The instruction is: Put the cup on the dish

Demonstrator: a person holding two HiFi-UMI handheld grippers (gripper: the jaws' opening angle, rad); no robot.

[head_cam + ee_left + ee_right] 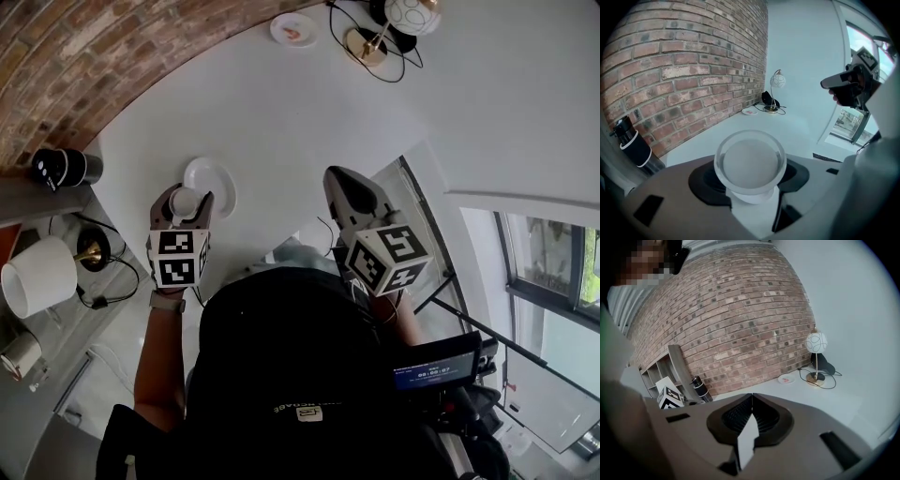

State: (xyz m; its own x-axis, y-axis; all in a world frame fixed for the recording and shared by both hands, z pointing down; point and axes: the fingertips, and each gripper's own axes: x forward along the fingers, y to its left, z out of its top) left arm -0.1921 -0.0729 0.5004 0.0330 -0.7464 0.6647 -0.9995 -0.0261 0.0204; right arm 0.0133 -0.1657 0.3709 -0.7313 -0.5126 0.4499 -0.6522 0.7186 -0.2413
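A small pale cup (184, 201) sits upright between the jaws of my left gripper (185, 199), which is shut on it. The cup hangs over the near left edge of the white dish (217, 178) on the white table. In the left gripper view the cup (750, 161) fills the gap of the left gripper (750, 172), and the dish is hidden behind it. My right gripper (337, 174) is held off to the right of the dish. Its jaws are shut with nothing in them, and they meet in a line in the right gripper view (751, 401).
A small saucer (293, 30) and a globe lamp (411, 14) with its black cable stand at the table's far end, by the brick wall. A black bottle (66, 167) and a white lampshade (37, 277) sit on shelving at the left. A window (548, 272) lies to the right.
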